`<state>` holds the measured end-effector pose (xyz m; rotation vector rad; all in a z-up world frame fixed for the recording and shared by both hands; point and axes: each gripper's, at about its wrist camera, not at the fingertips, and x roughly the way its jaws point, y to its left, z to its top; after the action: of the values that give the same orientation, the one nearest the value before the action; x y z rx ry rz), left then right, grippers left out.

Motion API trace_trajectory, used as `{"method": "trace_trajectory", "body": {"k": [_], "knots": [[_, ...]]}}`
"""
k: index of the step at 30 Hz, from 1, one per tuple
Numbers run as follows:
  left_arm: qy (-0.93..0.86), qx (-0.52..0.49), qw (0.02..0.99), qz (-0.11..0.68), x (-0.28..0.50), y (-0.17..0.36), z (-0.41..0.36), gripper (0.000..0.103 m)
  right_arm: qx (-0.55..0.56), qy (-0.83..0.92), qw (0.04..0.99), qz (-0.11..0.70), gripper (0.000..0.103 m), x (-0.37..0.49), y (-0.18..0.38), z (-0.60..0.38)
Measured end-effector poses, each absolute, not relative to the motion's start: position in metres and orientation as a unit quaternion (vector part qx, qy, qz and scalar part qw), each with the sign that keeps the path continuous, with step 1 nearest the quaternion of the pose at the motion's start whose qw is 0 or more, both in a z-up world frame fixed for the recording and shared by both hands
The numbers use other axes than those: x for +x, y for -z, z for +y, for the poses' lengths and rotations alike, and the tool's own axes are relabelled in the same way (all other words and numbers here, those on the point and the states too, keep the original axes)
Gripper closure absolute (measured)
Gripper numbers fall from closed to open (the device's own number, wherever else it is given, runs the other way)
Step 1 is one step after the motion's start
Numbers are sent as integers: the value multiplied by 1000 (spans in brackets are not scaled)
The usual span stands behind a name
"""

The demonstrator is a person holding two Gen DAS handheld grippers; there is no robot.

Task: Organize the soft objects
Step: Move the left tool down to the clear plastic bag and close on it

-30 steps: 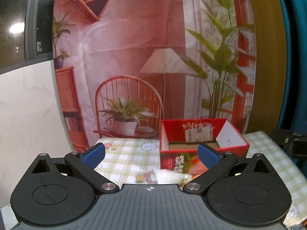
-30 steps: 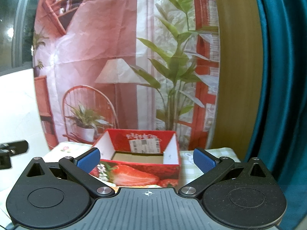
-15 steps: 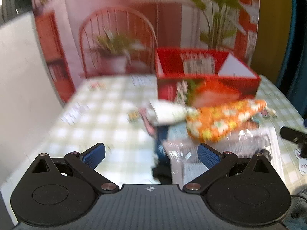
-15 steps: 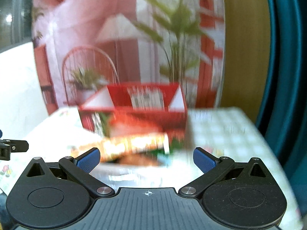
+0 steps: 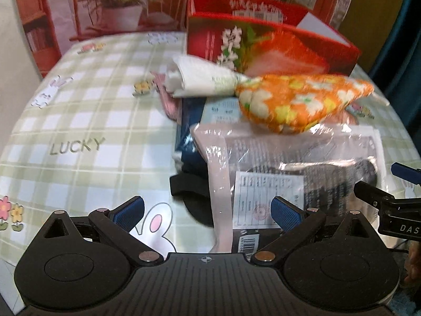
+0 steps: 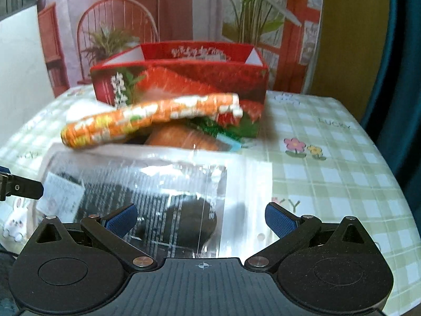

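A pile of soft items lies on the checked tablecloth in front of a red open box [image 5: 263, 39], also in the right wrist view [image 6: 184, 76]. On top is an orange flowered cloth [image 5: 297, 102] [image 6: 147, 118]. Beside it is a rolled white cloth [image 5: 200, 79]. Below lie a clear plastic bag with a dark garment [image 5: 302, 173] [image 6: 147, 192], a dark blue cloth [image 5: 189, 142] and a black item [image 5: 189, 192]. My left gripper [image 5: 208, 209] is open and empty above the pile's near edge. My right gripper [image 6: 201, 218] is open and empty over the plastic bag.
The table [image 5: 79, 121] has a green checked cloth with "LUCKY" and rabbit prints. A printed backdrop hangs behind the box. A teal curtain [image 6: 400, 79] hangs at the right. The table's right edge [image 6: 394, 184] is near. The other gripper's tip shows at the right of the left view [image 5: 389, 197].
Both grippers have tilted down and moved toward the table. The pile of soft items has come into full view and looks closer. Both stay open.
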<state>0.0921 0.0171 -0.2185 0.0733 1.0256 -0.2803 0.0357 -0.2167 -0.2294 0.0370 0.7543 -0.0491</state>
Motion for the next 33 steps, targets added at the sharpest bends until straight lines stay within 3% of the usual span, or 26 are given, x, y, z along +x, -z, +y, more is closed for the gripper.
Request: {"method": "trace_trajectory", "body": {"k": [14,33], "knots": [[185,-33,834,519,115,268,31,0,45,5,921,388,0,49,251,-224],[224,-4,850,477,103,278,8,0,46,-1,921,387,0,53,257,-223]]}}
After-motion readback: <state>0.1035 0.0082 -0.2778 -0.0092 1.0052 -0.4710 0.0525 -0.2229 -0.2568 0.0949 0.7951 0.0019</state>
